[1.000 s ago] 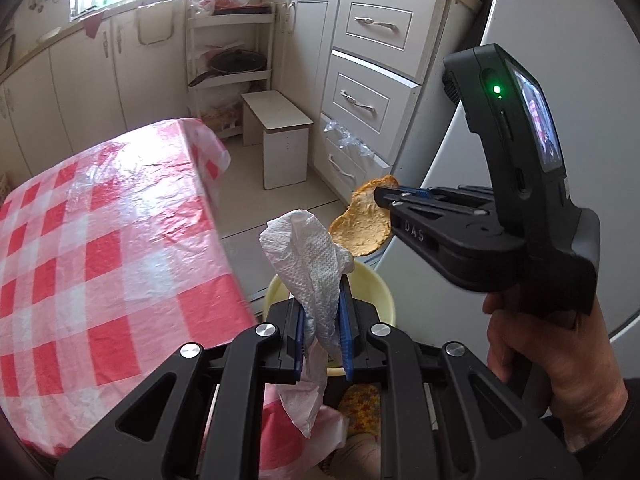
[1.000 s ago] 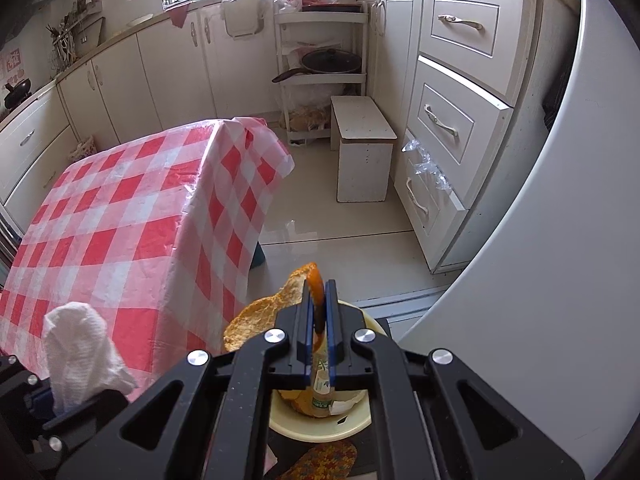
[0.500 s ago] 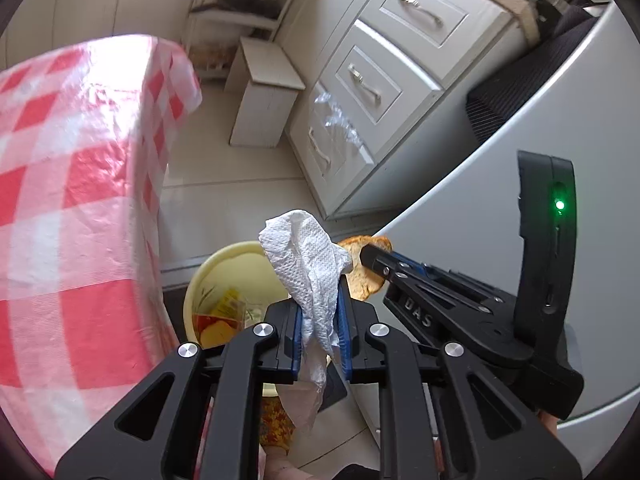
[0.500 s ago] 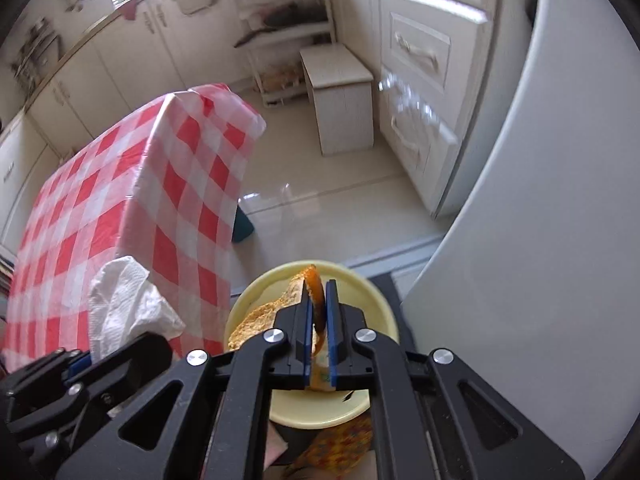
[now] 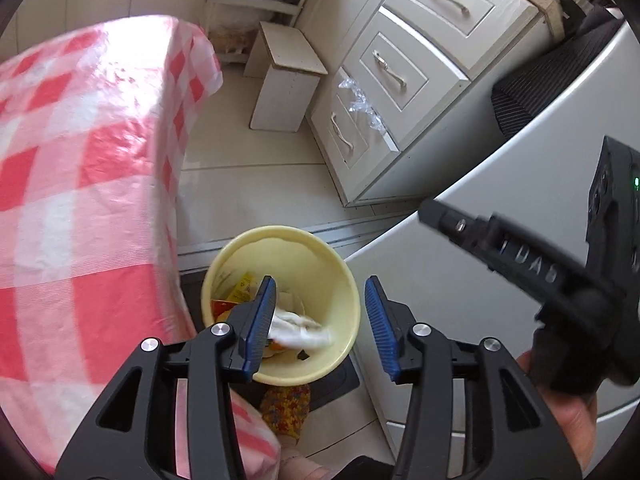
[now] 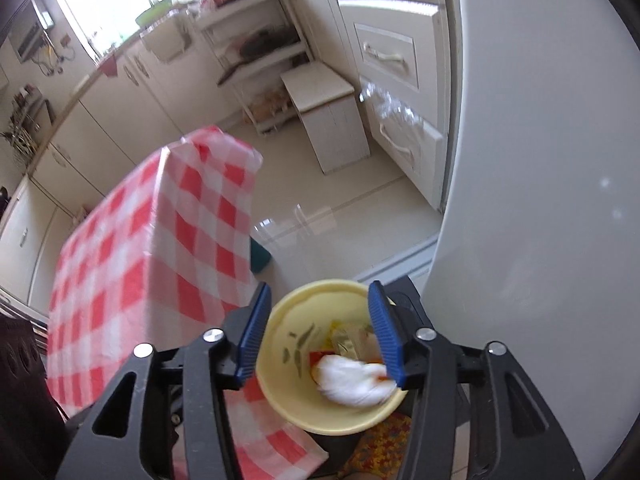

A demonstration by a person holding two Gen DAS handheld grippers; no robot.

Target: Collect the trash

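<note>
A yellow bin (image 5: 344, 280) stands on the floor below both grippers, between the table and the fridge. A crumpled white tissue (image 5: 300, 328) lies inside it on coloured wrappers (image 5: 240, 286). My left gripper (image 5: 320, 326) hangs over the bin, its jaws opening with nothing between the blue pads. In the right wrist view the same bin (image 6: 280, 376) holds the tissue (image 6: 352, 382) and wrappers (image 6: 344, 336), with a bit of orange showing beside the tissue. My right gripper (image 6: 320, 332) is above it, its jaws opening and empty; it also shows from the side as the right gripper (image 5: 444, 216).
A table with a red-and-white checked cloth (image 5: 80, 184) stands close on the left. The white fridge (image 6: 540, 160) curves along the right. White drawers (image 5: 392, 72) and a small stool (image 5: 288, 80) stand further back on the tiled floor (image 6: 340, 208). A patterned cloth (image 5: 286, 404) lies by the bin.
Both grippers have gone from shut to open. The tissue has left the left gripper and lies in the bin; the orange peel is gone from the right gripper. Both views have tipped down over the bin.
</note>
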